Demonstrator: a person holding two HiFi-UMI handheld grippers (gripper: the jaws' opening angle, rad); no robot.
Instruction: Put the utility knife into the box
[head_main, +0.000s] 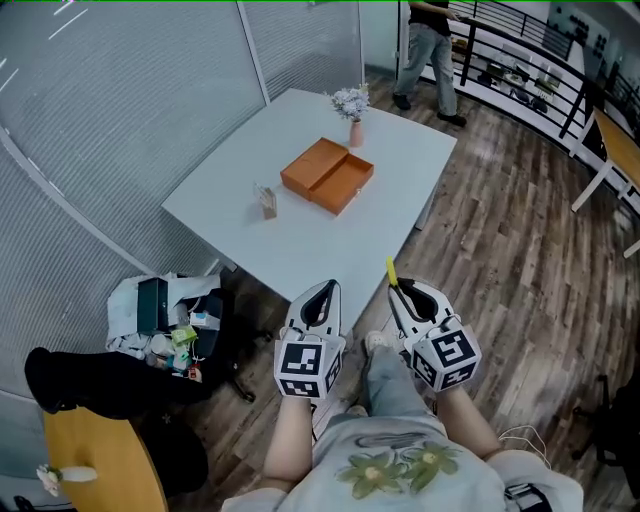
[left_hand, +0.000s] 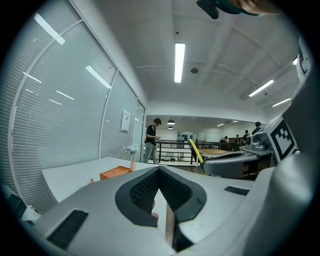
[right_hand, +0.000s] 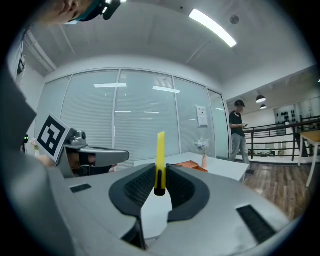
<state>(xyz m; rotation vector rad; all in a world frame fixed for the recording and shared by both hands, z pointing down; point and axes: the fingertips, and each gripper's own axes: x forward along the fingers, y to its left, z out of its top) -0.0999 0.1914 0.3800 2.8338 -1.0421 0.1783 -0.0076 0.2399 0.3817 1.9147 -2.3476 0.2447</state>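
Note:
The yellow utility knife (right_hand: 160, 160) stands upright between the pads of my right gripper (right_hand: 159, 172), which is shut on it; in the head view the knife (head_main: 391, 271) sticks out past the right gripper (head_main: 403, 290) by the table's near edge. An open orange box (head_main: 327, 175) lies in the middle of the white table (head_main: 250, 220), well ahead of both grippers, and shows small in the distance as the box (left_hand: 115, 174) in the left gripper view. My left gripper (head_main: 322, 297) hovers at the table's near edge with its jaws together and nothing between them.
A pink vase with pale flowers (head_main: 353, 110) stands behind the box. A small clear item (head_main: 266, 202) sits left of it. A black chair with a bag of clutter (head_main: 165, 330) is at the table's left. A person (head_main: 428, 50) stands far off by a railing (head_main: 520, 60).

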